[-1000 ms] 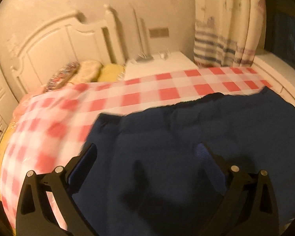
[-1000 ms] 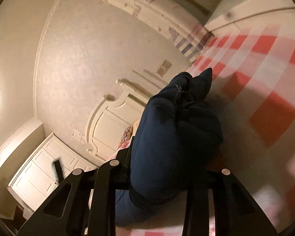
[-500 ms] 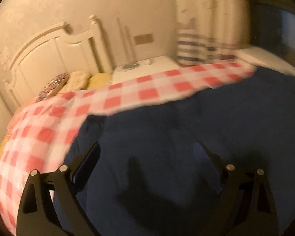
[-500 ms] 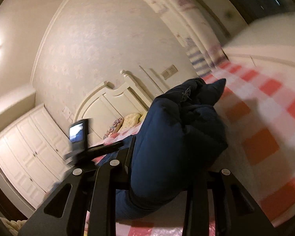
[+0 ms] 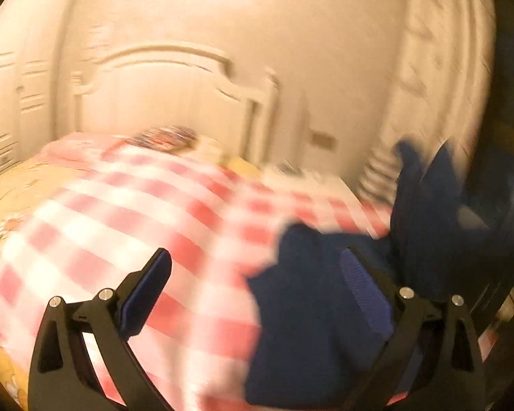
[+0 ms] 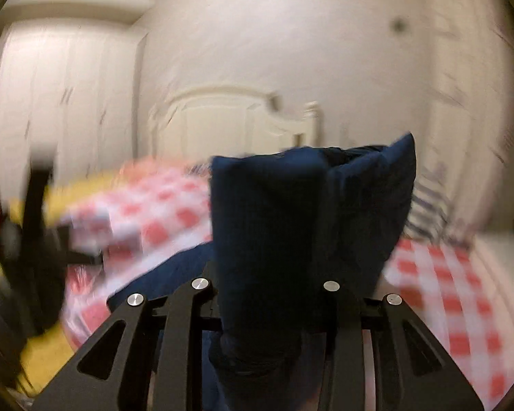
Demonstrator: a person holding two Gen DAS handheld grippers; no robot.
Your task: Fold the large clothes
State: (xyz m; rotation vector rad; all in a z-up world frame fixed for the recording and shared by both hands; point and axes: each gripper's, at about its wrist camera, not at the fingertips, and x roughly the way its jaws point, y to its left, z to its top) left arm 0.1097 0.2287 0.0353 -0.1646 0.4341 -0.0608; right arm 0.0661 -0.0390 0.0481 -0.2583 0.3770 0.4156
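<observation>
The bed fills the lower half of both blurred views, covered by a red-and-white checked sheet, with a cream headboard at twelve o'clock and a tall cream wardrobe at nine to ten o'clock in the right wrist view. A pale curtain hangs at two o'clock in the left wrist view.

The dark blue garment is the next largest thing. In the right wrist view a thick bunched fold of it stands up at centre, rising from between the black fingers, and more of it lies on the sheet at seven o'clock. In the left wrist view it spreads from five o'clock up to three o'clock.

The right gripper has its jaws clamped on that fold. The left gripper has its jaws wide apart; cloth lies near its right pad, but blur hides whether they touch.
</observation>
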